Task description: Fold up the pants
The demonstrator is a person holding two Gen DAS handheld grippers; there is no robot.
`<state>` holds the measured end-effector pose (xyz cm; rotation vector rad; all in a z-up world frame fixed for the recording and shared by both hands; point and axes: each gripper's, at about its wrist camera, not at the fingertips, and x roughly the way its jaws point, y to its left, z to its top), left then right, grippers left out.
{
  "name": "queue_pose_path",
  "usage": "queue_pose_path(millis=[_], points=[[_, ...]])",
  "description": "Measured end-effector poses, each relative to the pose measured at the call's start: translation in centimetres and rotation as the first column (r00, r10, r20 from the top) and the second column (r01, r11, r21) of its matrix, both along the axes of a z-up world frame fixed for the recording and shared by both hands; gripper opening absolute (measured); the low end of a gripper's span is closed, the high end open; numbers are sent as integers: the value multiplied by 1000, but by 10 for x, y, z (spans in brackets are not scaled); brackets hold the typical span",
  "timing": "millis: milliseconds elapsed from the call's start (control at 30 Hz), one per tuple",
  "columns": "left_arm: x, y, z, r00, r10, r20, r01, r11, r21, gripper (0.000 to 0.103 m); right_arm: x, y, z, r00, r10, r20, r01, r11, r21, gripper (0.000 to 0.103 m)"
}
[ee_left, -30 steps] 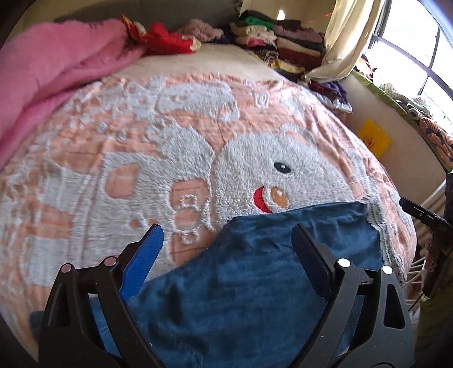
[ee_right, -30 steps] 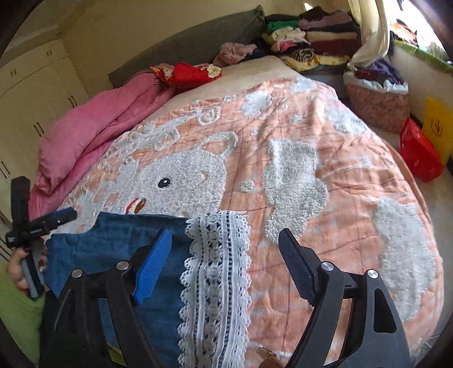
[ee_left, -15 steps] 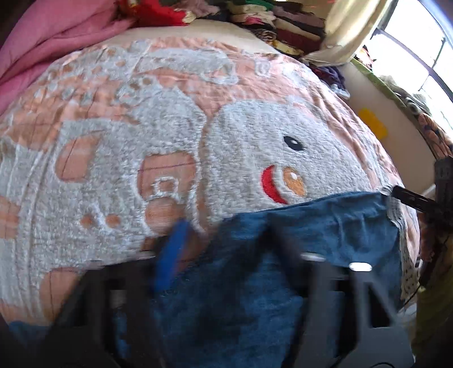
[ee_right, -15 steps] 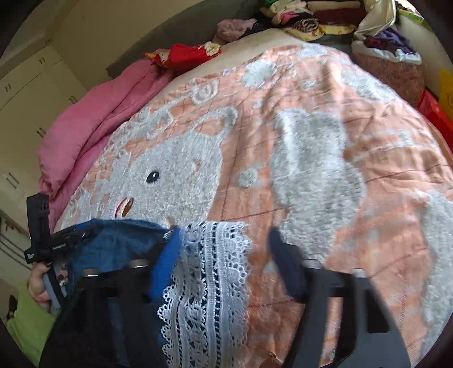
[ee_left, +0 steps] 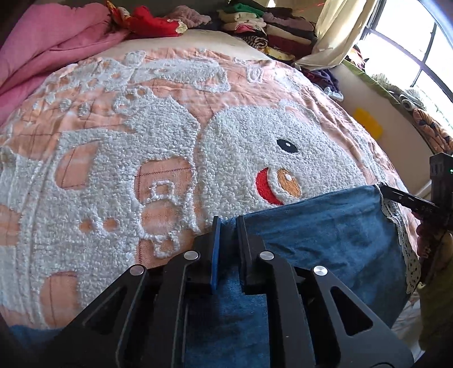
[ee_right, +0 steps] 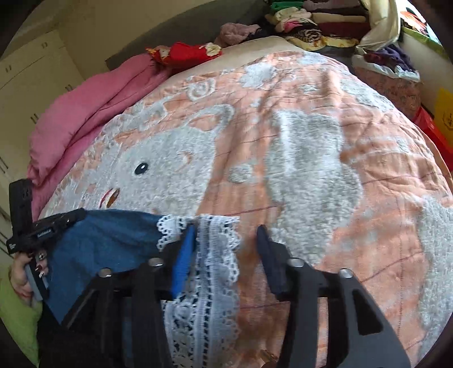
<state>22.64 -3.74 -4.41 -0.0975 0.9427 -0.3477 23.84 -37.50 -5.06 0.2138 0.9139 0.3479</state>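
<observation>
Blue pants with a white lace trim lie at the near edge of the bed. My left gripper is shut on the pants' top edge, with blue cloth pinched between its pads. In the right wrist view it shows at the left, held by a hand. My right gripper straddles the lace corner and its jaws are opening. The blue pad touches the lace, while the dark pad stands apart from it. In the left wrist view the right gripper's tip sits at the pants' far corner.
The bed carries a peach blanket with a white fluffy bear. A pink quilt is bunched along its left side. Red cloth and stacks of folded clothes lie at the head. A window is to the right.
Both grippers have sunk toward the bed. The left jaws went from wide open to shut on the pants' edge. The right jaws narrowed around the lace, then widened again.
</observation>
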Motion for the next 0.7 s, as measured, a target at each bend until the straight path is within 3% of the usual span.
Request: queue_pose_path(millis=[67, 100, 133, 167, 233, 333, 433, 533, 600, 700], points=[[0, 0, 0, 1000, -2, 4, 2, 1000, 5, 6, 3, 2, -4, 1000, 14, -19, -14, 1000, -2, 48], [-1, -1, 0, 1000, -3, 7, 3, 1000, 9, 6, 3, 3, -5, 999, 24, -22, -24, 1000, -5, 44], [-2, -2, 1, 1000, -4, 13, 4, 1000, 15, 5, 3, 6, -6, 999, 36, -23, -37, 999, -14, 33], [-3, -2, 2, 1000, -6, 21, 5, 1000, 17, 5, 2, 9, -5, 998, 64, -26, -64, 998, 9, 16], [-5, -4, 7, 998, -9, 55, 7, 999, 31, 5, -3, 13, 8, 998, 64, 26, -63, 997, -33, 16], [-3, -3, 7, 998, -2, 66, -1, 999, 36, 5, -3, 10, 17, 996, 49, 69, -47, 998, -30, 16], [5, -1, -4, 999, 7, 37, -8, 1000, 30, 6, 5, 17, -1, 998, 54, 31, -51, 993, -104, 17], [3, 1, -3, 998, 10, 65, -13, 999, 43, 12, 4, 20, -6, 997, 54, 50, -47, 989, -142, 20], [1, 5, 1, 996, 24, 88, -28, 998, 53, 27, 2, 16, -5, 998, 31, 47, -24, 990, -140, 29], [-4, 27, 14, 989, 95, 117, -101, 994, 42, 33, -2, 7, 3, 999, -7, 45, 13, 990, -143, 46]])
